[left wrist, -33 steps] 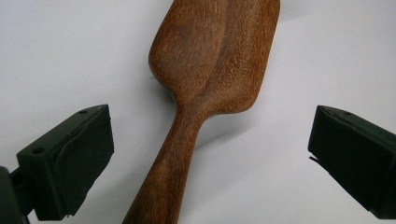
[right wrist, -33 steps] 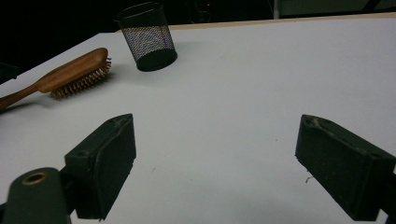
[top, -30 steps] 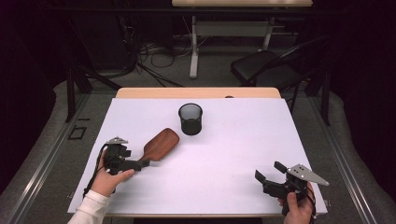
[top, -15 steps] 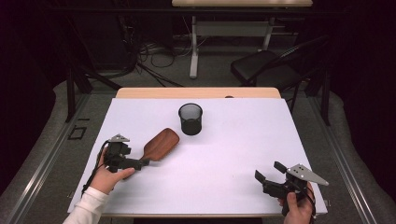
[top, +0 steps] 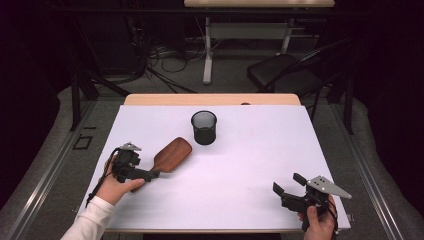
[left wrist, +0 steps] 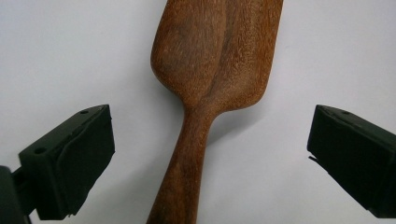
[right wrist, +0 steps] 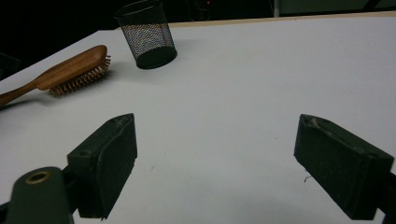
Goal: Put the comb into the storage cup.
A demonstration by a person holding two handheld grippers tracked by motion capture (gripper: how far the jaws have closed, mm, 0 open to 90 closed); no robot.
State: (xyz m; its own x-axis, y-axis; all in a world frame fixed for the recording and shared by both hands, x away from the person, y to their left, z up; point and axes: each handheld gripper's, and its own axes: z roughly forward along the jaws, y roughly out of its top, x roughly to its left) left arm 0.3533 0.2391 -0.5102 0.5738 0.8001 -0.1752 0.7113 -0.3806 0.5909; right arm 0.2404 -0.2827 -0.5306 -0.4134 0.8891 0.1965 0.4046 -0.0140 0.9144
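A wooden hairbrush (top: 172, 154) lies bristles down on the white table (top: 250, 150), its handle pointing toward the front left. My left gripper (top: 150, 174) stands open astride that handle. In the left gripper view the handle (left wrist: 187, 158) runs up between the two pads (left wrist: 74, 163) with clear gaps on both sides. A black mesh cup (top: 204, 127) stands upright just beyond the brush head. My right gripper (top: 286, 182) rests near the front right corner, open and holding nothing. In the right gripper view its open gripper (right wrist: 215, 140) faces the brush (right wrist: 77, 65) and the cup (right wrist: 148, 35).
A wide stretch of bare white table lies between the two grippers. A wooden strip (top: 210, 99) edges the far side. Beyond the table are a black chair (top: 285, 75), floor cables and another desk's legs.
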